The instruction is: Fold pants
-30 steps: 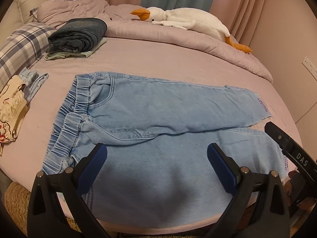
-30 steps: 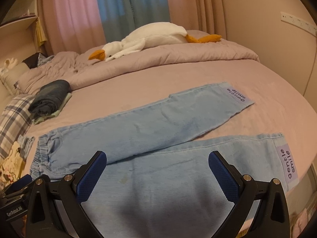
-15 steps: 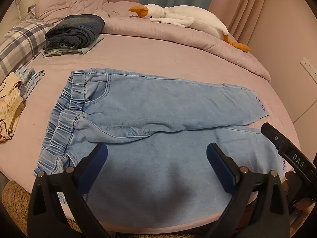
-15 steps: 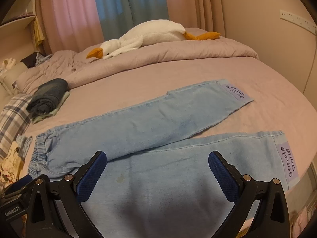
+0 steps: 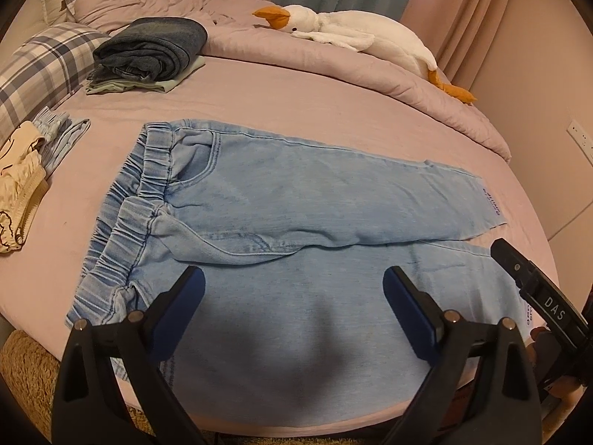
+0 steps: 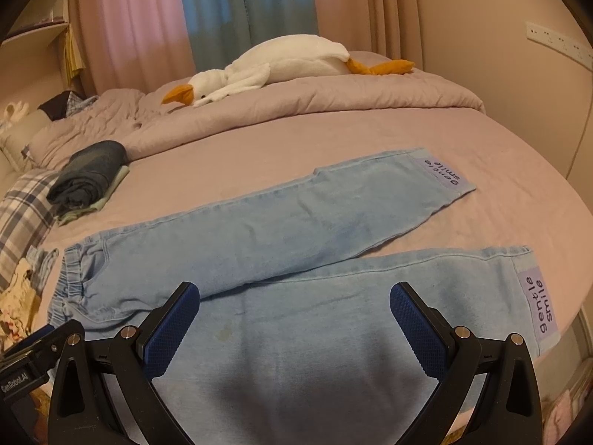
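- Since a second ago our left wrist view has shifted: the pants (image 5: 296, 200) now sit lower and further right in it, the folded dark stack has slid toward the middle, and the waistband reads larger. In the right wrist view the picture has hardly changed.
- We hold the left gripper (image 5: 292, 300) spread wide above the near leg of the pants, its blue pads (image 5: 406, 309) well apart and gripping nothing.
- We hold the right gripper (image 6: 294, 315) just as wide over the same near leg, pads (image 6: 417, 328) apart and empty.
- The pants, light blue denim, lie flat on the bed (image 5: 296, 111), elastic waistband (image 5: 148, 193) to our left and both legs running to the right; the legs splay apart toward the hems.
- Each hem carries a lilac patch (image 6: 539, 307) reading "gentle smile"; the far one (image 6: 441, 172) lies near the bed's right side.
- A stack of folded dark jeans (image 5: 152, 48) rests on a pale green garment (image 5: 174, 83) beyond the waistband, well apart from the pants.
- A plaid pillow (image 5: 40, 59) and a pile of cream and light-blue clothes (image 5: 22, 170) lie at the left edge of the bed.
- A white plush goose (image 6: 274, 66) with an orange beak lies on the rumpled duvet (image 6: 333, 92) at the far side.
- The right gripper's black body (image 5: 537, 293), marked "DAS", shows at the right edge of our left view.
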`<state>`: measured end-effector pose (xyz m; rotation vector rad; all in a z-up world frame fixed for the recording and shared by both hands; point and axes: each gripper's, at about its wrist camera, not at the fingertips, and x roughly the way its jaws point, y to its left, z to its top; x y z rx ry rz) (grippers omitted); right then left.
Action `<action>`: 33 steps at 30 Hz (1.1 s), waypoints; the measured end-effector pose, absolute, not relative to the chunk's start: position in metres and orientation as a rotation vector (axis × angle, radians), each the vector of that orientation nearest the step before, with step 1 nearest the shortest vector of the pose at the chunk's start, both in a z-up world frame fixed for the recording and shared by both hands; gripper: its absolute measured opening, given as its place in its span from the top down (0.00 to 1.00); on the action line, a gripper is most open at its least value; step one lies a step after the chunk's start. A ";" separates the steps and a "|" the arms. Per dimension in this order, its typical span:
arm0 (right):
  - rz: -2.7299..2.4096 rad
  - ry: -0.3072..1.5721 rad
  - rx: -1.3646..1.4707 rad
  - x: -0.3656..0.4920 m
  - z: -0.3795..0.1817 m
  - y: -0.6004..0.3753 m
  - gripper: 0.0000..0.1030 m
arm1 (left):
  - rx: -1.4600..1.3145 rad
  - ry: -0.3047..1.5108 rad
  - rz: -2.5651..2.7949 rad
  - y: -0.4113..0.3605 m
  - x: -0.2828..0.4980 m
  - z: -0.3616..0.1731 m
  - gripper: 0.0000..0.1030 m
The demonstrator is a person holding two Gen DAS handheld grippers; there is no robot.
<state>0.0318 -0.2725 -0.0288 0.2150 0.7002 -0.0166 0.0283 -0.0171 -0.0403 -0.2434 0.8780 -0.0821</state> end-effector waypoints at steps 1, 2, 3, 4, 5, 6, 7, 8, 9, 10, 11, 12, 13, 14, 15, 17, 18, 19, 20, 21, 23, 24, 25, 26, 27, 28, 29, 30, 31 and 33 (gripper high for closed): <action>-0.017 0.701 0.215 0.032 -0.029 -0.272 0.00 | -0.243 0.878 -0.083 -0.017 0.028 -0.040 0.07; -0.017 0.702 0.213 0.032 -0.029 -0.272 0.00 | -0.241 0.878 -0.083 -0.017 0.028 -0.040 0.07; -0.017 0.703 0.212 0.032 -0.029 -0.272 0.00 | -0.240 0.878 -0.084 -0.017 0.029 -0.041 0.07; -0.017 0.703 0.211 0.032 -0.029 -0.272 0.00 | -0.237 0.876 -0.086 -0.018 0.029 -0.041 0.07; -0.016 0.703 0.211 0.032 -0.029 -0.271 0.00 | -0.236 0.875 -0.087 -0.018 0.028 -0.041 0.07; -0.017 0.703 0.211 0.032 -0.029 -0.271 0.00 | -0.236 0.874 -0.087 -0.018 0.028 -0.041 0.07; -0.017 0.702 0.211 0.032 -0.029 -0.270 0.00 | -0.234 0.874 -0.090 -0.019 0.029 -0.041 0.07; -0.018 0.702 0.211 0.032 -0.029 -0.271 0.00 | -0.233 0.874 -0.092 -0.019 0.028 -0.040 0.07; -0.019 0.703 0.211 0.032 -0.029 -0.270 0.00 | -0.232 0.874 -0.093 -0.020 0.028 -0.040 0.07; -0.020 0.704 0.211 0.032 -0.030 -0.270 0.00 | -0.229 0.875 -0.093 -0.021 0.028 -0.040 0.07; -0.023 0.706 0.211 0.032 -0.030 -0.270 0.00 | -0.228 0.875 -0.093 -0.021 0.028 -0.040 0.07; -0.025 0.706 0.211 0.032 -0.030 -0.269 0.00 | -0.226 0.874 -0.094 -0.021 0.028 -0.040 0.07; -0.026 0.706 0.211 0.031 -0.030 -0.268 0.00 | -0.226 0.873 -0.094 -0.021 0.027 -0.040 0.07; -0.027 0.707 0.212 0.031 -0.030 -0.268 0.00 | -0.226 0.872 -0.093 -0.021 0.027 -0.040 0.07; -0.027 0.707 0.212 0.031 -0.030 -0.268 0.00 | -0.226 0.872 -0.093 -0.021 0.026 -0.040 0.07; -0.026 0.706 0.212 0.031 -0.030 -0.268 0.00 | -0.228 0.870 -0.090 -0.021 0.026 -0.039 0.07; -0.025 0.707 0.212 0.031 -0.030 -0.269 0.00 | -0.229 0.870 -0.089 -0.020 0.026 -0.039 0.07; -0.025 0.707 0.212 0.031 -0.030 -0.268 0.00 | -0.230 0.869 -0.087 -0.020 0.026 -0.039 0.07; -0.026 0.707 0.212 0.031 -0.030 -0.268 0.00 | -0.231 0.869 -0.087 -0.020 0.025 -0.039 0.07; -0.026 0.707 0.212 0.031 -0.030 -0.269 0.00 | -0.232 0.869 -0.087 -0.020 0.025 -0.039 0.07; -0.027 0.709 0.211 0.030 -0.030 -0.268 0.00 | -0.231 0.868 -0.086 -0.020 0.025 -0.038 0.07; -0.027 0.709 0.210 0.030 -0.030 -0.268 0.00 | -0.231 0.868 -0.084 -0.020 0.025 -0.038 0.07; -0.026 0.710 0.209 0.030 -0.030 -0.268 0.00 | -0.231 0.868 -0.083 -0.020 0.025 -0.038 0.07; -0.026 0.711 0.209 0.030 -0.030 -0.268 0.00 | -0.230 0.870 -0.083 -0.020 0.025 -0.038 0.07; -0.027 0.712 0.210 0.030 -0.030 -0.268 0.00 | -0.229 0.870 -0.082 -0.020 0.025 -0.038 0.07; -0.026 0.712 0.210 0.030 -0.031 -0.268 0.00 | -0.229 0.870 -0.081 -0.020 0.025 -0.038 0.07; -0.026 0.714 0.210 0.029 -0.031 -0.268 0.00 | -0.229 0.871 -0.081 -0.020 0.025 -0.038 0.07; -0.027 0.714 0.210 0.029 -0.031 -0.268 0.00 | -0.229 0.871 -0.082 -0.020 0.025 -0.038 0.07; -0.029 0.715 0.211 0.030 -0.031 -0.268 0.00 | -0.230 0.871 -0.083 -0.020 0.025 -0.038 0.07; -0.032 0.722 0.216 0.030 -0.032 -0.269 0.00 | -0.228 0.871 -0.083 -0.019 0.026 -0.038 0.07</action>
